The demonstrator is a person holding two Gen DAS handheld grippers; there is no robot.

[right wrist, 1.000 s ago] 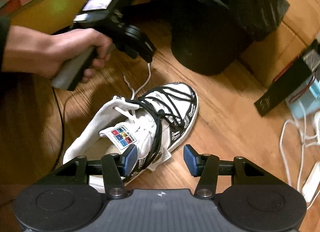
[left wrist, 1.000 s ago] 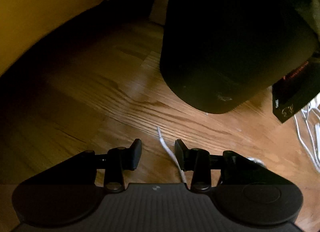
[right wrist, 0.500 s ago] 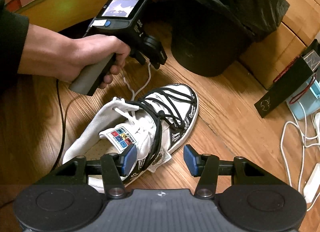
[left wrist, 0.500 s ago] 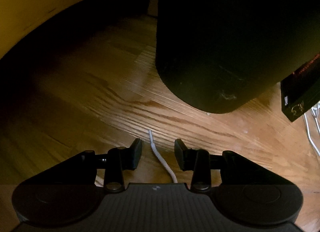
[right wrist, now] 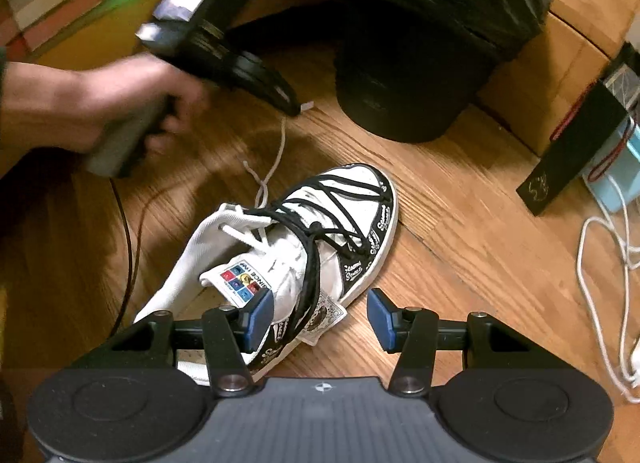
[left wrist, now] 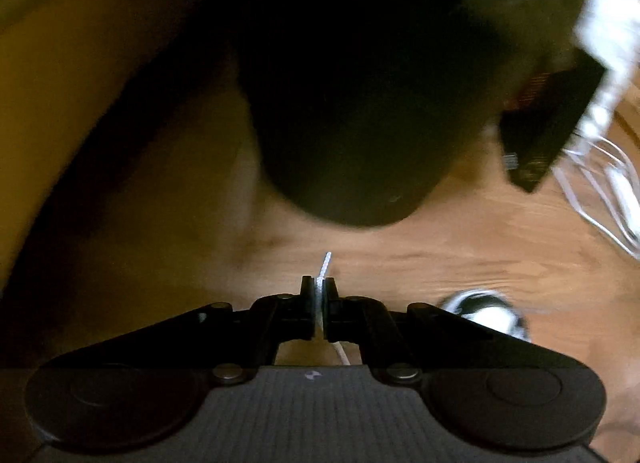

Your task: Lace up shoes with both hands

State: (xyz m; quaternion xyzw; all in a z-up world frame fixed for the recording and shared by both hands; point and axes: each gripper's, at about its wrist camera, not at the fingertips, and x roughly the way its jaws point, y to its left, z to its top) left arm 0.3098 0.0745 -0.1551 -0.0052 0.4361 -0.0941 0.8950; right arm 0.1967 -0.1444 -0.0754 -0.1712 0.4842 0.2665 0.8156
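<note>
Left wrist view: left gripper has just clamped its jaws on the white lace, low centre, above the wood floor. Right wrist view: right gripper gapes empty at bottom centre; the shoe lies centre frame, its lace running up to the left gripper at upper left.

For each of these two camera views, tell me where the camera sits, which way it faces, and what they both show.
Left wrist: sits on the left gripper, angled down at the wood floor and a black bin; its jaws, which have just closed, pinch the white lace.
Right wrist: sits on the right gripper, jaws open, angled down at the shoe; a hand shows, holding the left gripper.
Shared: lace, bin, floor, shoe toe.
</note>
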